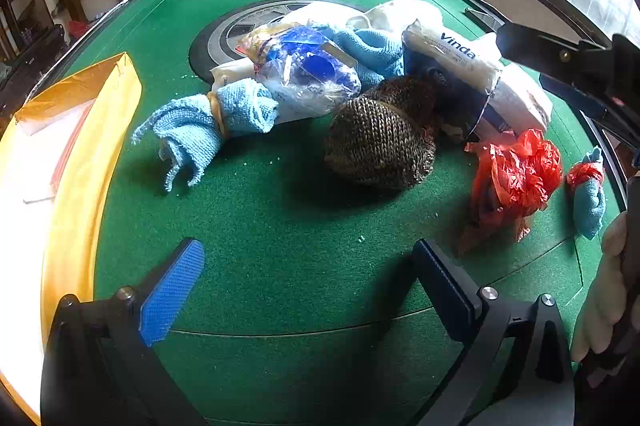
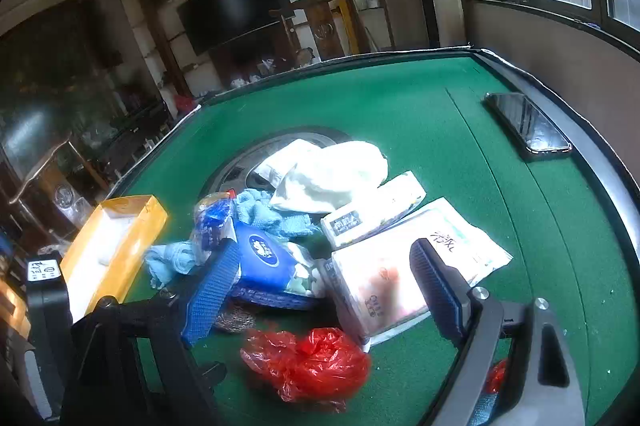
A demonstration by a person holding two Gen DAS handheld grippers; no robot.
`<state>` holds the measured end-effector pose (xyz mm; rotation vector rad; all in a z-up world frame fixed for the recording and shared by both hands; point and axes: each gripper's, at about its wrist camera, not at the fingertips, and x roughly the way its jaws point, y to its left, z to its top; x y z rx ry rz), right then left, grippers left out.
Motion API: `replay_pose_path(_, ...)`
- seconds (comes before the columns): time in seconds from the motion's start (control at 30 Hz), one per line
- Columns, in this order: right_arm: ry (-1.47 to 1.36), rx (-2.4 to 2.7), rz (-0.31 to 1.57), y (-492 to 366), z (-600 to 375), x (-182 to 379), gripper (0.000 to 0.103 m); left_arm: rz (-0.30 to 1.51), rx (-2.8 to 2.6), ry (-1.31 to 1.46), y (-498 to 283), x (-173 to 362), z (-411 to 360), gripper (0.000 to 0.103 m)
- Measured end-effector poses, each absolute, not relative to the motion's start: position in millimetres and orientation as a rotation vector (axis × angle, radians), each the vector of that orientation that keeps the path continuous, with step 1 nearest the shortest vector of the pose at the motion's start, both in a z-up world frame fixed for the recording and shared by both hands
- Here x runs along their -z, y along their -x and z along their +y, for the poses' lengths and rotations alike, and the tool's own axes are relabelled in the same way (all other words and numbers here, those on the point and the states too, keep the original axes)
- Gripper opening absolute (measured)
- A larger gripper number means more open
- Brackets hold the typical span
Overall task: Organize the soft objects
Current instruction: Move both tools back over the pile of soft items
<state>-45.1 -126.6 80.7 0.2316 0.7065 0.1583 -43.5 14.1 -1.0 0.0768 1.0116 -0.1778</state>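
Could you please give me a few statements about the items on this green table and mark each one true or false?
1. Both grippers stand open with nothing between their fingers. True: the left gripper and the right gripper are both empty.
2. The red plastic bag lies inside the yellow box. False: it lies on the green table, apart from the box.
3. A phone lies near the table's edge, apart from the pile. True.
4. The brown knitted item is held by the left gripper. False: it lies on the table, ahead of the open fingers.
5. A light blue cloth is banded around its middle. True.
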Motion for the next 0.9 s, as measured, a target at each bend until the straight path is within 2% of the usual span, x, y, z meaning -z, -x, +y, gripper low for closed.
replay_pose_path(0.5,-0.133,-0.218,0.722,42.3,-96.5,-93.2,0.083,1.012,0.177,-0.075,43.1,0.9,14.2,0.103)
replay_pose_path(0.7,-0.001,-0.218,0.770,25.0,-63.2,-95.1,0.078,1.014,0.169,-0.073,40.5,1.7,13.7,0.103)
replay_pose_path(0.8,0.028,-0.211,0.790,20.3,-58.2,-81.6,0.064,1.014,0.169,-0.072,41.1,1.3,14.0,0.103)
replay_pose_path(0.83,0.035,-0.207,0.799,19.8,-57.4,-76.2,0.050,1.014,0.168,-0.073,40.8,1.5,13.9,0.103)
replay_pose_path(0.87,0.035,-0.203,0.810,18.8,-58.1,-70.0,0.041,1.014,0.168,-0.072,40.8,1.4,13.9,0.103)
replay_pose_path(0.9,0.021,-0.205,0.822,17.8,-60.6,-64.5,0.037,1.014,0.167,-0.072,40.5,1.5,13.7,0.103)
